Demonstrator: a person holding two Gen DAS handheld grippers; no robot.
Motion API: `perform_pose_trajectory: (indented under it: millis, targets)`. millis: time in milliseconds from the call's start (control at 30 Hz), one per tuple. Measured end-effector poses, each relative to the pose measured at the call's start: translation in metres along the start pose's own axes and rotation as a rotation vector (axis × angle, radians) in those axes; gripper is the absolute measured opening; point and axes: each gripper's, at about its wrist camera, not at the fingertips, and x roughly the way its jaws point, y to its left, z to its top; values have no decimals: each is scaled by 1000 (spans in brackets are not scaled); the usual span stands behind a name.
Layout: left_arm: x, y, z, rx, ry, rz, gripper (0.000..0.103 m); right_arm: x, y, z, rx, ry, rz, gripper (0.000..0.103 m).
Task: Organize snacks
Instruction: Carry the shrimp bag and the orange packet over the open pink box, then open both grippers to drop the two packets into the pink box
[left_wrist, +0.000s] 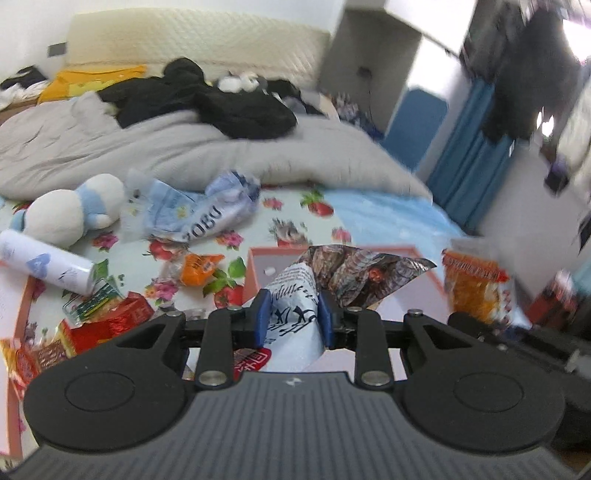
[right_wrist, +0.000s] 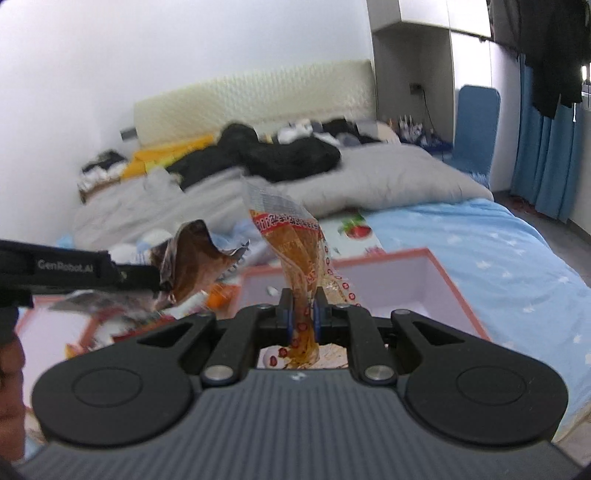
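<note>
Left tongs (left_wrist: 291, 314) pinching printed packet (left_wrist: 295, 291), right tongs (right_wrist: 303, 314) (narrow) gripping orange packet (right_wrist: 295, 251); pink-rimmed box (right_wrist: 454, 288) beyond

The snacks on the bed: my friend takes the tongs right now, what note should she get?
Left tongs: shut on a white and brown snack packet, lifted off the bed.
Right tongs: shut on an orange snack bag, also in the air.
Pink-rimmed box: just ahead, nearly empty, only a small white bit inside.
Done: two packets picked up.
Left: set both in the box, probably, then gather the orange packet, the red packets and the crumpled blue bag lying on the flowered sheet.
</note>
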Motion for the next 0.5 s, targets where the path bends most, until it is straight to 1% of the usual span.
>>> perform_pose_trajectory:
  millis: [67,167,200,267,367,433,500]
  targets:
    - [21,-11,0,31,42,-1,31,11,-12,-4,14,40,-3,13]
    - [48,-23,-5,48,109,-10,31,31,-29,-14,43,111,-22,13]
    - [54,-27,-6,60,122,-11,28,36,-33,-17,47,133,-22,14]
    - [69,-34,-9,90,154,1,27,49,-41,-25,63,189,-4,14]
    - [87,-33,-12,57,222,-20,26,61,-46,-37,67,243,-2,14]
    - [92,-31,-13,56,230,-10,26,63,-47,-45,79,257,-3,15]
    - [93,-29,-15,44,238,-17,26,65,-46,-50,82,266,-4,18]
